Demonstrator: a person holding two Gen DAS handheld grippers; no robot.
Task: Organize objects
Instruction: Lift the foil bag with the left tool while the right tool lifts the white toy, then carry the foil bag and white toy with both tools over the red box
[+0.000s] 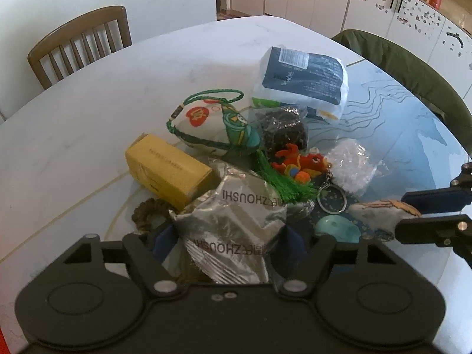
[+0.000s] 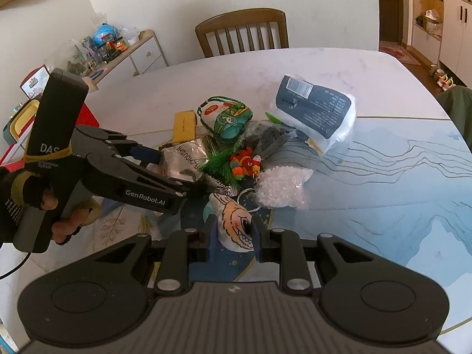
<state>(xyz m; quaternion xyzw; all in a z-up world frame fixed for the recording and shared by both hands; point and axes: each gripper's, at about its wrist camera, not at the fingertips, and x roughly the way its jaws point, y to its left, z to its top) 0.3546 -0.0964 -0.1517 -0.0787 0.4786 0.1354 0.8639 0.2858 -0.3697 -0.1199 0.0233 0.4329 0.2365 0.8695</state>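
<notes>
Crinkled foil bag [image 1: 233, 230] is sitting clamped between my left gripper's [image 1: 227, 236] blue pads. Right gripper [image 2: 234, 230] is pinching a soft flat shark plush [image 2: 236, 221] at the pile's near edge. Both are working over the glossy table [image 2: 383, 177]; I'm seeing open room to the right, clutter crowding left: yellow box [image 1: 168, 171], embroidered pouch [image 1: 212, 126], bead packet [image 2: 280, 187].

Crinkled silver pouch [image 1: 233, 221] upright, yellow box [image 1: 168, 171] lying beside it, embroidered sachet [image 1: 215, 126] with green tassel behind, red dragon keychain [image 1: 301, 165], white plush [image 2: 236, 221], navy-white pack [image 1: 303, 79] farthest
</notes>
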